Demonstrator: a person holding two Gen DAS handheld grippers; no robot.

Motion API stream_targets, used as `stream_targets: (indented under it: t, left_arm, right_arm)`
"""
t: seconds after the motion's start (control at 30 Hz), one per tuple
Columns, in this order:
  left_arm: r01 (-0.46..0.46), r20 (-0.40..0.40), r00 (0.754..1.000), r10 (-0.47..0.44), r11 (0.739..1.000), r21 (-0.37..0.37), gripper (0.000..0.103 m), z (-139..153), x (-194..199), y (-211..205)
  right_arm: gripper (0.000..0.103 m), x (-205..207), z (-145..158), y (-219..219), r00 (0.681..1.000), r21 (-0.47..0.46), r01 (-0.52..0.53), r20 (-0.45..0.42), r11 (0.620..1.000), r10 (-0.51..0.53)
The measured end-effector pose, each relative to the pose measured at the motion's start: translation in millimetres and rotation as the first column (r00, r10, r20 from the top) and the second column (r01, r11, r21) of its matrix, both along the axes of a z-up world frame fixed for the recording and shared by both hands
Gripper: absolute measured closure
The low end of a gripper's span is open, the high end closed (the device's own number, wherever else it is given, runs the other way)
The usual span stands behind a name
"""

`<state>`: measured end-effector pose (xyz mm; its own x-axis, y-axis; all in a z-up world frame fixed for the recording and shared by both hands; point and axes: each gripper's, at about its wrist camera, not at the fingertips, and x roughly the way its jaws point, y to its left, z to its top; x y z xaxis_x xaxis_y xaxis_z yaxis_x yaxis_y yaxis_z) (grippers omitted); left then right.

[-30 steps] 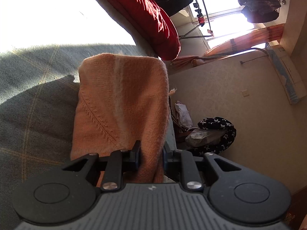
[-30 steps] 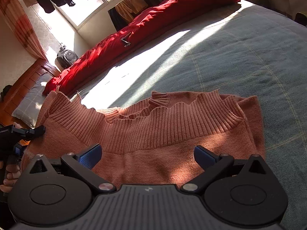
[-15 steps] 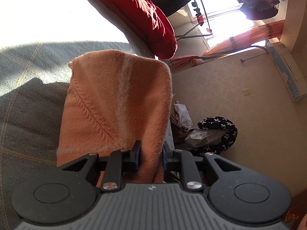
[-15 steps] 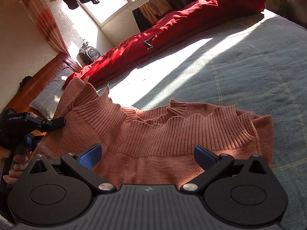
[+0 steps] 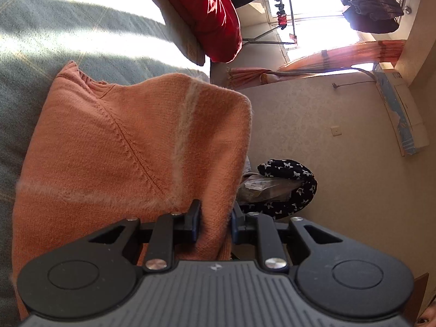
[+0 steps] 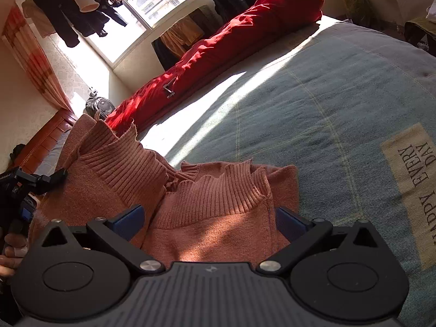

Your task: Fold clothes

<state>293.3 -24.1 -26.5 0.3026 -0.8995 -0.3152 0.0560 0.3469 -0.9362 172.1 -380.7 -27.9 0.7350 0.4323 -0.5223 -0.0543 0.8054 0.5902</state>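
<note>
Item: orange knit sweater (image 5: 130, 147), lying on the grey-green bed (image 6: 340, 103), its near left part lifted. Our left claw (image 5: 214, 224) is clenched on a bunched fold of the knit. Our right claw (image 6: 208, 218) stands released, blue pads either side of the ribbed hem (image 6: 218, 190), not pressing. Risk, as we judge it: with only one side gripped, the lifted half may drag the rest askew, and the thick knit could slip from the narrow pinch.
</note>
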Motion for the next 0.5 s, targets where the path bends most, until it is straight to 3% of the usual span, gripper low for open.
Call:
stream_targets:
  t: [0.5]
  left_arm:
    - [0.038,-0.123,0.992,-0.027,0.995,0.092,0.084,-36.9,9.9,-68.6]
  right_arm:
    - [0.0,-19.7,-13.5,-40.3,0.995,0.016,0.096,-0.01,0.995,-0.096]
